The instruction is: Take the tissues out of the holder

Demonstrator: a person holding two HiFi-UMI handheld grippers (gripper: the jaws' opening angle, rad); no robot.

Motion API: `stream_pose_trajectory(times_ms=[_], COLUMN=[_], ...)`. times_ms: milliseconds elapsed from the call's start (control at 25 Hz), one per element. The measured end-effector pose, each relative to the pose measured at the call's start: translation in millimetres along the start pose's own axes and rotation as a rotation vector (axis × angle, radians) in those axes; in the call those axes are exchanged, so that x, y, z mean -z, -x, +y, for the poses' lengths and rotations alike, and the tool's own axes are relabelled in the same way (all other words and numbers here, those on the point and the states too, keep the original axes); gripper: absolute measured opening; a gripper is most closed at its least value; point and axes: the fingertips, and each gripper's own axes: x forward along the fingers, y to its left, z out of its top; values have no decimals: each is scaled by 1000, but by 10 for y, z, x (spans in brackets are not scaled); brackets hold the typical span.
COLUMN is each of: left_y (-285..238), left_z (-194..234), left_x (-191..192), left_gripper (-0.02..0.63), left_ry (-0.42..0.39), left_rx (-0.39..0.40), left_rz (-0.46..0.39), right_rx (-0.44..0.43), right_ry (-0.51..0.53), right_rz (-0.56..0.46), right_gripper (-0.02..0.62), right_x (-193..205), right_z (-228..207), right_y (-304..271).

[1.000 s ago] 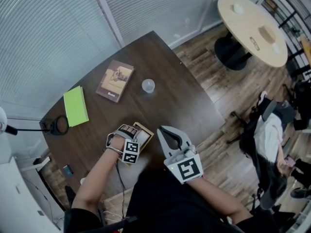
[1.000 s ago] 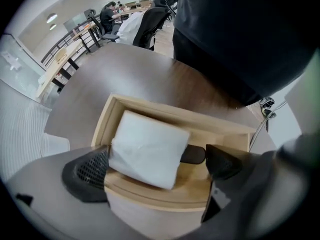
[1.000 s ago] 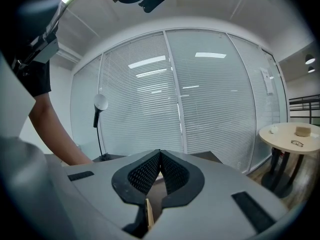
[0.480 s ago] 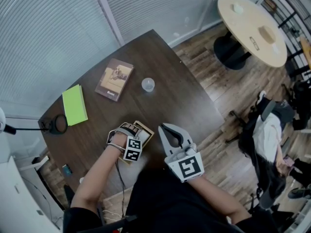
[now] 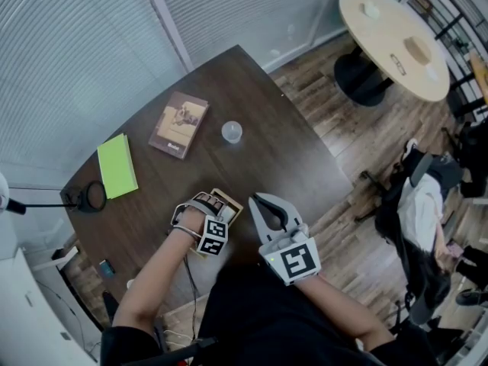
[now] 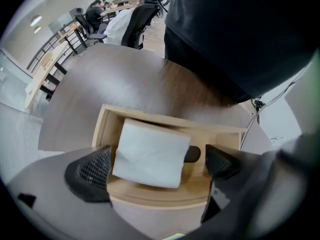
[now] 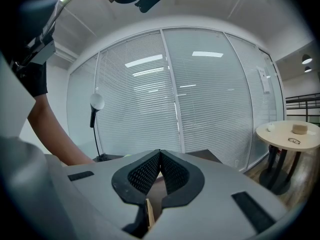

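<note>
From the head view, the left gripper [image 5: 201, 206] has edged toward 3 o'clock and now hangs over the wooden holder [image 5: 231, 205] at the table's [image 5: 252, 105] 6 o'clock edge. The right gripper [image 5: 260, 203] has stayed put, just at the holder's 3 o'clock.

In the left gripper view its jaws stand wide apart astride the holder, with the tissues [image 6: 150, 154] between them but not yet pinched. I'd say a grab is close.

In the right gripper view the pads are pressed together on nothing.

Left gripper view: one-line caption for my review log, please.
Open tongs of the left gripper straddle the white tissue stack in the wooden holder on the dark table.
</note>
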Motion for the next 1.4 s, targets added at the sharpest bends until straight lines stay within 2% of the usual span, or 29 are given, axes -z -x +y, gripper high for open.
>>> stream_pose_trajectory(times_ms=[200, 400, 600, 720, 840, 1000, 1080, 1160, 1280, 1400], left_y=[-154, -204, -228, -219, -204, -179, -174, -155, -95, -79], left_z=[-51, -8, 33, 114, 130, 76, 31, -8, -49, -62], left_x=[-15, -16, 5, 11, 30, 1, -20, -29, -15, 16], left_gripper=[584, 584, 578, 480, 474, 477, 512, 520, 518, 518], left_ry=[-19, -22, -59, -81, -98, -62, -39, -19, 1, -49], left_rx=[22, -5, -47, -101, -114, -44, 8, 56, 134, 152], left_rz=[1, -16, 0, 13, 27, 5, -16, -27, -7, 48], right_rx=[-1, 5, 5, 2, 3, 9, 12, 16, 26, 32], right_ry=[-2, -6, -6, -5, -2, -6, -8, -10, -18, -18], right_rz=[7, 13, 8, 13, 14, 21, 24, 23, 20, 22], right_gripper=[9, 9, 9, 9, 9, 9, 9, 9, 9, 9], right_x=[17, 68, 63, 72, 81, 109, 128, 132, 122, 126], right_z=[38, 11, 15, 36, 33, -3, -22, -35, -62, -90], right_y=[6, 19, 18, 9, 23, 52, 57, 66, 72, 93])
